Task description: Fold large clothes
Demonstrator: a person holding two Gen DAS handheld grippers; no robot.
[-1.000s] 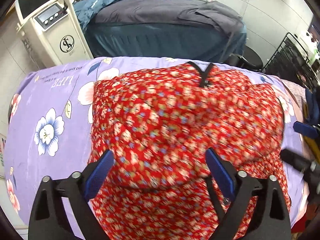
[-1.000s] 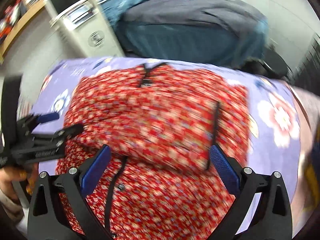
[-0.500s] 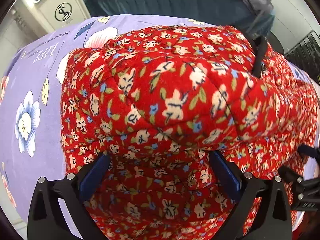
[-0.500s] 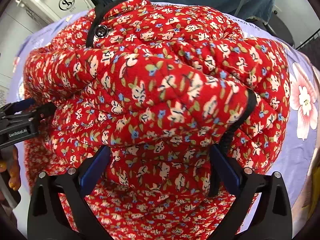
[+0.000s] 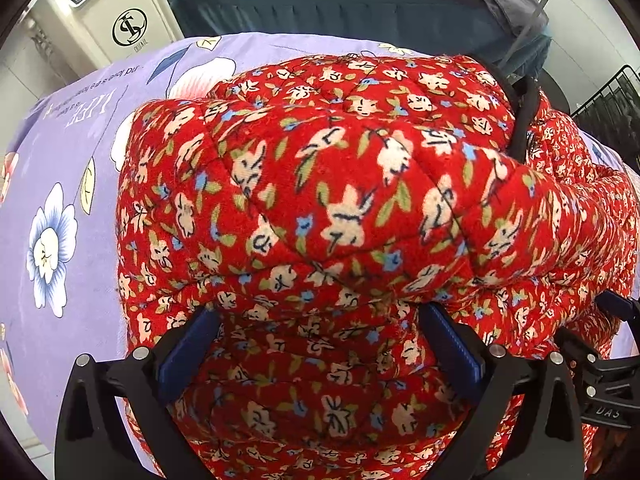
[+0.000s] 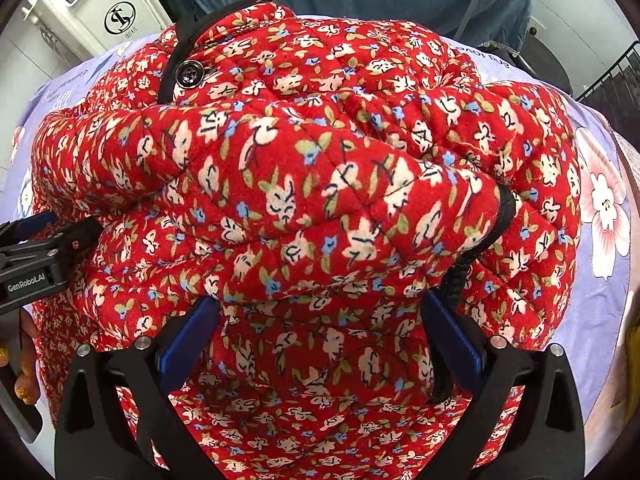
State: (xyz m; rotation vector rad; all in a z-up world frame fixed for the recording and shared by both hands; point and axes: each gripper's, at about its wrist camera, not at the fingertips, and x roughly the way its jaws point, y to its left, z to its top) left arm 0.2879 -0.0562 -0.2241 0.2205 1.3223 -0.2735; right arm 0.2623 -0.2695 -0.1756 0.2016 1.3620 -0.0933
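Two wide-open claws (image 5: pixel 316 344) (image 6: pixel 316 340) over red jacket (image 5: pixel 340 200) on lilac floral sheet (image 5: pixel 60 168), white machine (image 5: pixel 108 12) behind.

The red floral quilted jacket (image 5: pixel 340 208) lies folded over itself on the lilac flowered sheet (image 5: pixel 60 184). Behind the sheet stand a white machine (image 5: pixel 116 12) at left and a dark-covered bed (image 5: pixel 360 12).
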